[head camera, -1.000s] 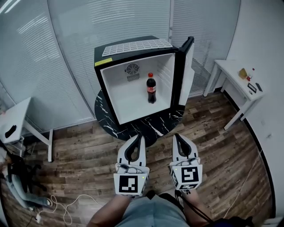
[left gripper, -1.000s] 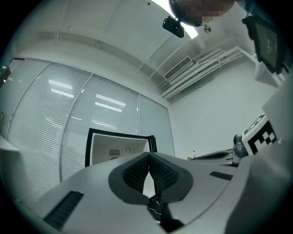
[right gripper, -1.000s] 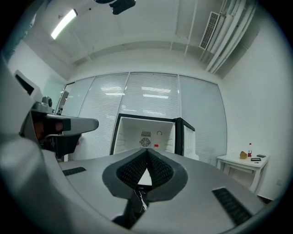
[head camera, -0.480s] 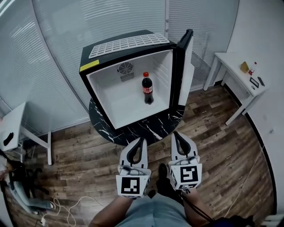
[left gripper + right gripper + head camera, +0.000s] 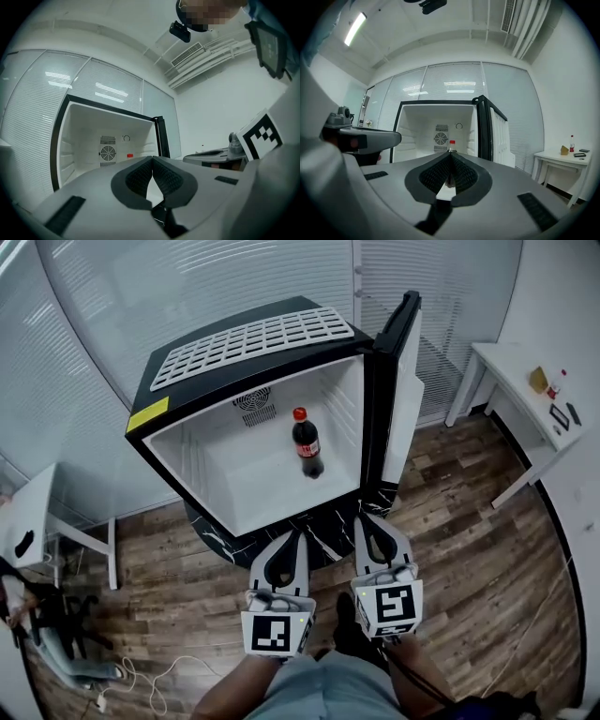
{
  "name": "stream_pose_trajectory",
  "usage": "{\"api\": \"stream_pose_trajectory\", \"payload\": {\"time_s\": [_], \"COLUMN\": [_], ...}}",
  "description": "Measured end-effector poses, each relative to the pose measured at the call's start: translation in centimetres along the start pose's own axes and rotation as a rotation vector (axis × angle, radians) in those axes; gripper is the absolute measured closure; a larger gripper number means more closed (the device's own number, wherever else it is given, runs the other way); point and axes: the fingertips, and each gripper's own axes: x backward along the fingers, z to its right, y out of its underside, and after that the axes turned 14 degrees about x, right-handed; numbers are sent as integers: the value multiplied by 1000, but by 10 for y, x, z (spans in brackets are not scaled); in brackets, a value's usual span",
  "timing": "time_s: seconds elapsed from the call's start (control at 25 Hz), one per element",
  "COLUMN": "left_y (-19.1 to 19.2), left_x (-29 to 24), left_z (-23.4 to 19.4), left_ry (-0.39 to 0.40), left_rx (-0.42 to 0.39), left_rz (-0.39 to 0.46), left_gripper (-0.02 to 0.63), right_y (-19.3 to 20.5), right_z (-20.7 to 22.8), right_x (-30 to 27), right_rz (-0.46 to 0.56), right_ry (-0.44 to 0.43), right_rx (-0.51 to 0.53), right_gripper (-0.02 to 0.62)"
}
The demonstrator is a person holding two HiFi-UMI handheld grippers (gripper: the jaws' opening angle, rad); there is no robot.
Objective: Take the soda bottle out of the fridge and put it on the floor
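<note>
A dark soda bottle with a red cap stands upright inside the small open fridge, toward the right of its white floor. In the right gripper view its red cap peeks just above the jaw tips; in the left gripper view only the cap shows. My left gripper and right gripper hang side by side in front of the fridge, short of its opening. Both are shut, tips touching, with nothing between them.
The fridge sits on a round black marble table, its door swung open to the right. A white desk with small items stands at the right, another white table at the left. Cables lie on the wooden floor.
The view has drawn closer to the fridge, which now looks larger and sits lower left. Both grippers stay shut and have edged forward toward the table's edge.
</note>
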Motion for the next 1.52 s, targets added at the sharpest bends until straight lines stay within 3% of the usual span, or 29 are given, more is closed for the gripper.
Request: {"api": "stream_pose_trajectory", "payload": {"time_s": [0.48,0.76,0.96,1.4,1.52], "left_y": [-19,-43,-47,-38,-34], "left_x": [-89,-105,-108,-112,-114], "left_z": [-33,-49,-65,-98,-113], "left_ry": [-137,-205,-266,-315,-331], "left_rx": [-36,-67,-36,-22,2], "left_rz": [59,139,158,139,124], "left_gripper": [589,589,589,589,589], "right_y": [-26,-41,-50,-39,-46], "right_z": [35,33,29,14,13], "right_x": [-110,-145,-156,-187,-196], "right_rz": [127,164,190,152,185], "right_ry": [-135,-218,-260,-282,-256], "right_rx": [29,61,89,100,115], "right_gripper": [581,581,581,581,581]}}
